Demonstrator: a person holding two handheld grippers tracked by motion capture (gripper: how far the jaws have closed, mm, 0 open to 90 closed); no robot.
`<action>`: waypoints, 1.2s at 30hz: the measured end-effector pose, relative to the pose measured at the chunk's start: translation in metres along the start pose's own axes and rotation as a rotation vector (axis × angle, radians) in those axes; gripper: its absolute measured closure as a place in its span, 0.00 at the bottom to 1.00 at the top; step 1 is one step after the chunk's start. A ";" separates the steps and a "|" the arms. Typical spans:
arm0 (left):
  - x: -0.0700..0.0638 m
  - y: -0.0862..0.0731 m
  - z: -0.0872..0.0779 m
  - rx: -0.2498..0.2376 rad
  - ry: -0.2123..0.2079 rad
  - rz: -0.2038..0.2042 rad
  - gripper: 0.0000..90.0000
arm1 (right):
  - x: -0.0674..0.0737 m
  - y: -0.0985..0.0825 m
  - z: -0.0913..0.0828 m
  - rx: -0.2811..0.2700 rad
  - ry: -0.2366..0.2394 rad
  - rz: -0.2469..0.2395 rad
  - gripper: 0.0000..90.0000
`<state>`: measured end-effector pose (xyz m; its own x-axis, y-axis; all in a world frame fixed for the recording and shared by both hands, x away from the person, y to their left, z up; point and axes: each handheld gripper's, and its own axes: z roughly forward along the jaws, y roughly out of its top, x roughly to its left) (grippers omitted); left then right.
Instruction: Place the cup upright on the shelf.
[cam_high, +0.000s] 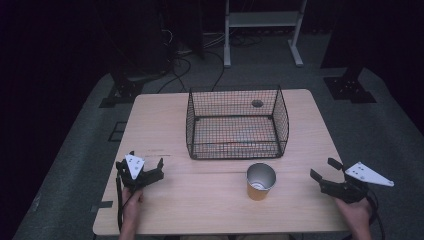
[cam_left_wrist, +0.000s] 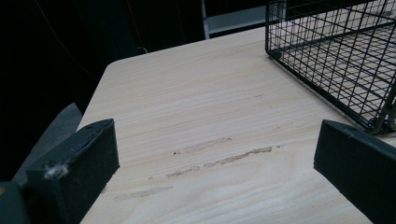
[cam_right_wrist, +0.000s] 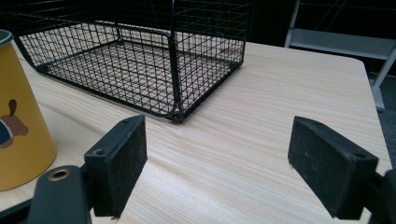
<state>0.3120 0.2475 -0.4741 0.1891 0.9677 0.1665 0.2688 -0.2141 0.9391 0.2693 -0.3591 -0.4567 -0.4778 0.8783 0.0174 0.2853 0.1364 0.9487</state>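
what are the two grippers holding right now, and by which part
Nothing. Left gripper and right gripper both have open, empty fingers; the yellow cup stands untouched between them.

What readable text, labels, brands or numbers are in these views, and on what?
None legible.
Yellow cup: a brown printed figure, no words visible.
Table: faint marks near the wire basket, too small to read as text.
Grey plates on the grippers: plain, just holes.
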 end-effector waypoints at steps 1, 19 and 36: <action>0.000 0.000 0.000 0.001 0.000 0.001 0.00 | -0.001 0.000 0.000 0.000 0.001 0.002 0.21; -0.001 0.000 -0.001 -0.001 -0.001 0.006 0.00 | 0.014 0.003 -0.009 0.011 0.068 -0.009 0.20; -0.001 0.000 -0.001 0.000 0.001 0.008 0.00 | 0.040 0.008 -0.011 0.035 0.139 -0.075 0.19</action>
<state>0.3104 0.2468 -0.4742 0.1900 0.9662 0.1744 0.2675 -0.2219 0.9377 0.2430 -0.3275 -0.4453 -0.6084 0.7936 -0.0070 0.2722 0.2170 0.9374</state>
